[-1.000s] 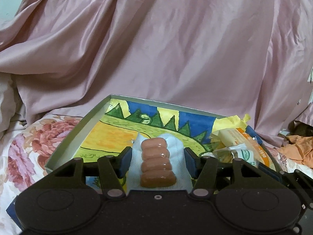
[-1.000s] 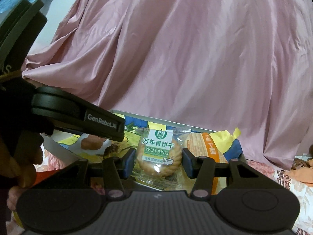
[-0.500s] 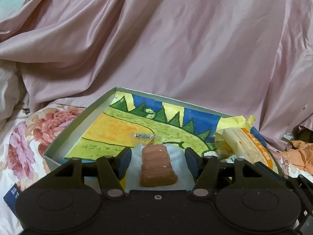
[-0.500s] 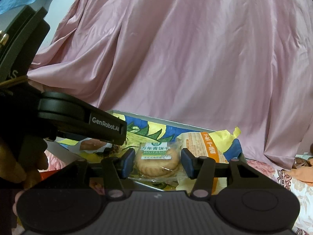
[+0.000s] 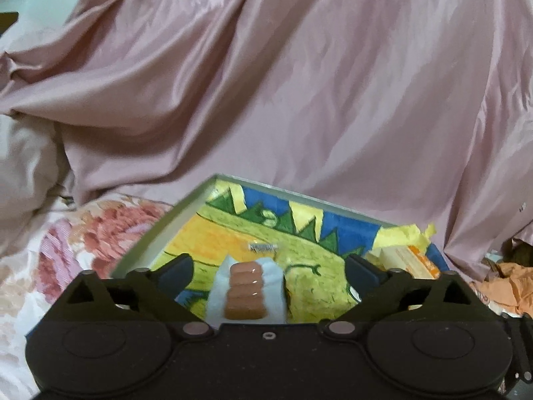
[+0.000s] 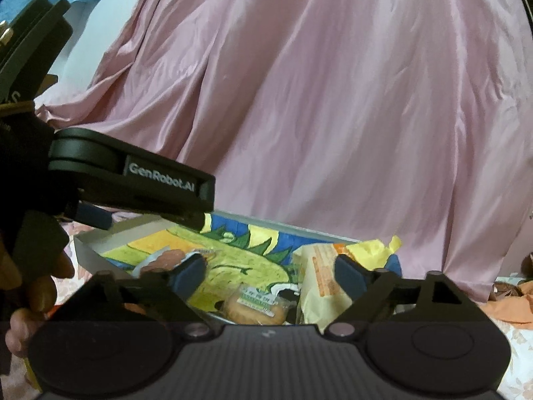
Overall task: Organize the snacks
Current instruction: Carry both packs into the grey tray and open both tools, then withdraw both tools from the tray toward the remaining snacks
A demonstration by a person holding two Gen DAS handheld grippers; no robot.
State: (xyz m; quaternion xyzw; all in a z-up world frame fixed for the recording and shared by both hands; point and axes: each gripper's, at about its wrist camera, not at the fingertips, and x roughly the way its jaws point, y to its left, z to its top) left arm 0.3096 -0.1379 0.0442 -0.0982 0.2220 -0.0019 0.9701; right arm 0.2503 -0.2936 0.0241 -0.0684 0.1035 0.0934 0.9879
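A shallow box [image 5: 156, 236] with a painted landscape on its floor lies on the bed. A white pack of small brown sausages [image 5: 246, 291] rests on the box floor; my left gripper [image 5: 269, 268] stands open wide around it without touching it. In the right wrist view a round biscuit in a clear wrapper [image 6: 255, 306] lies in the box [image 6: 96, 250] beside an orange-and-white snack pack [image 6: 316, 273]. My right gripper [image 6: 268, 271] is open above the biscuit. The sausage pack [image 6: 166, 258] shows partly behind the right gripper's left finger.
A pink satin sheet [image 5: 299, 100] hangs behind the box. Floral bedding [image 5: 83, 243] lies to the left and an orange cloth [image 5: 513, 283] to the right. A crumpled yellow wrapper [image 6: 373, 250] sits at the box's far right corner. A hand [image 6: 36, 286] holds the left gripper's handle.
Both grippers have opened. The sausage pack left the left gripper and the biscuit left the right one; both now lie in the box, and the grippers have drawn back a little.
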